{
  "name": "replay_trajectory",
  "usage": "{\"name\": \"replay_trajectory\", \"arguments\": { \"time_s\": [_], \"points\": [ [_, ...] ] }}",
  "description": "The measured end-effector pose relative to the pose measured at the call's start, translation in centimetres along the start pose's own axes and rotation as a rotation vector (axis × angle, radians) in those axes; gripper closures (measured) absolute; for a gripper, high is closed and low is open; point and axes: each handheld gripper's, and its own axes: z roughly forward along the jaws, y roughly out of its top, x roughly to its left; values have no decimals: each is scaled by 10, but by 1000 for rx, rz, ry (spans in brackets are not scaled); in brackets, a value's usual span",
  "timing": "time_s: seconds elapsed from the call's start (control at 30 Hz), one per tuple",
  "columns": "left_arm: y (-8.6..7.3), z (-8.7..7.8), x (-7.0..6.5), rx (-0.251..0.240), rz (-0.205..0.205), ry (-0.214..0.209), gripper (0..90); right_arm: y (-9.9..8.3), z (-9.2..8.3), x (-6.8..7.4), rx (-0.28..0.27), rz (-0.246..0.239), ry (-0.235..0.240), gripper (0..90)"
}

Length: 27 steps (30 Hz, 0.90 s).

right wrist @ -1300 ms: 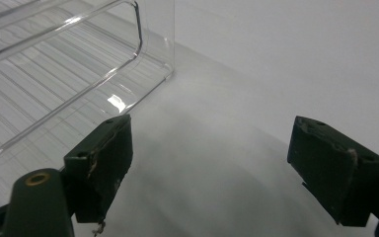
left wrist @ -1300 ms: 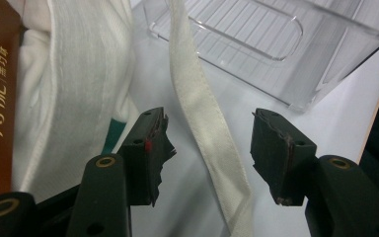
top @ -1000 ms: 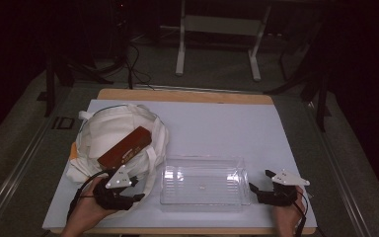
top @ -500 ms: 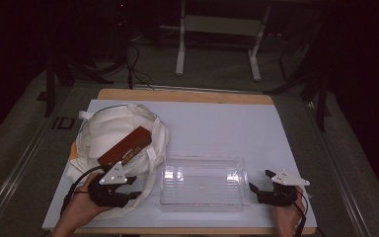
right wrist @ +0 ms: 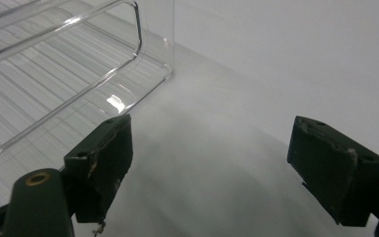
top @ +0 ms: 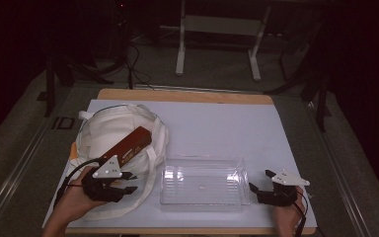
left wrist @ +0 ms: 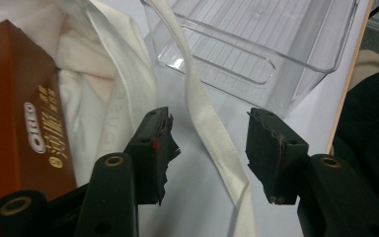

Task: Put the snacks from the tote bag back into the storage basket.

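The surface (top: 217, 123) is bare across its far half and middle — open room there. The near edge is tight: both grippers sit close to it, and the right gripper (top: 256, 189) also lies near the right edge.

A white bag (top: 108, 133) fills the left side, with a brown box (top: 128, 145) slanting out of its mouth. A clear tray (top: 202, 180) stands at the near centre, just right of the bag.

The left gripper (left wrist: 209, 140) hovers over the bag's near right edge, the box to its left. One strap (left wrist: 202, 113) runs between its jaws — the jaws have just been closing, yet a gap shows on either side of the strap and the pads do not press it.

The right gripper (right wrist: 209, 163) rests just beside the tray's right end, jaws wide, nothing between them.
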Motion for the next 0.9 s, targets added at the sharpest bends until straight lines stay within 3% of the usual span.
{"name": "replay_trajectory", "arguments": {
  "time_s": [0.27,0.9],
  "points": [
    [1,-9,9,-14,-12,11,516,0,0,0,-2,0,1,174],
    [0,-18,34,4,-55,65,488,0,-1,0,-5,1,1,174]
  ]
}}
